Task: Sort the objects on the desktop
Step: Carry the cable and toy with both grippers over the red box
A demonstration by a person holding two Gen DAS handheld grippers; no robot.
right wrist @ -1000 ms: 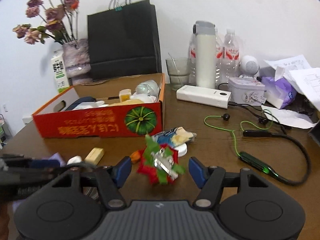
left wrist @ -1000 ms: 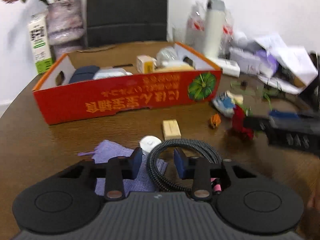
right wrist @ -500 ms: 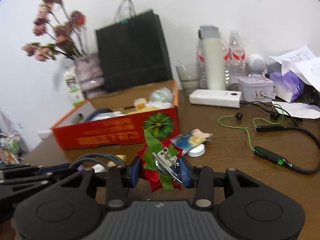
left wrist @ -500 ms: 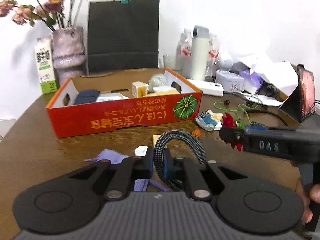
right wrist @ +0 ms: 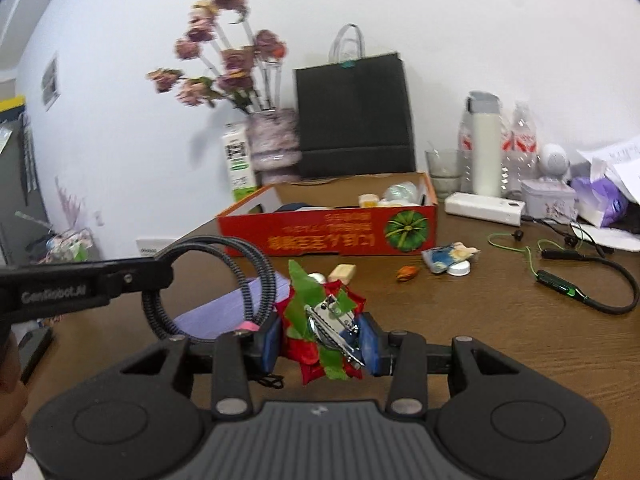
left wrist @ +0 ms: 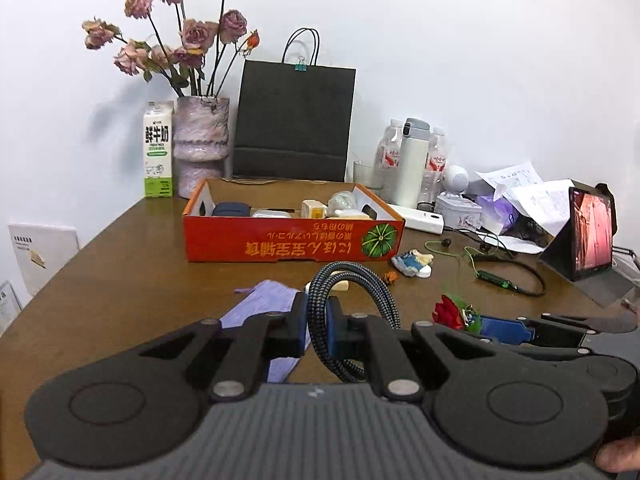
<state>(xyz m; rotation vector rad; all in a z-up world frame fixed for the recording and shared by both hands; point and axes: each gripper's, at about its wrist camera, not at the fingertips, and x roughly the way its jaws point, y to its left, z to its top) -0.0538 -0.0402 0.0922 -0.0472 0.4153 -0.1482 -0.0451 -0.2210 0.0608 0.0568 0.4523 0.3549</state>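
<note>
both lifted, cable (left wrist: 352, 308), flower clip (right wrist: 326, 326) between jaws

On the surface (left wrist: 132, 264), everything is placed from the box (left wrist: 292, 242). Behind it stand the bag (left wrist: 294, 120), the vase (left wrist: 201, 144) and, leftmost, the carton (left wrist: 159, 148). Right of it lie the bottles (left wrist: 414, 160) and earphones (left wrist: 496, 278). Before it lie the cloth (left wrist: 266, 304), eraser (right wrist: 342, 273) and packet (left wrist: 412, 263).
</note>
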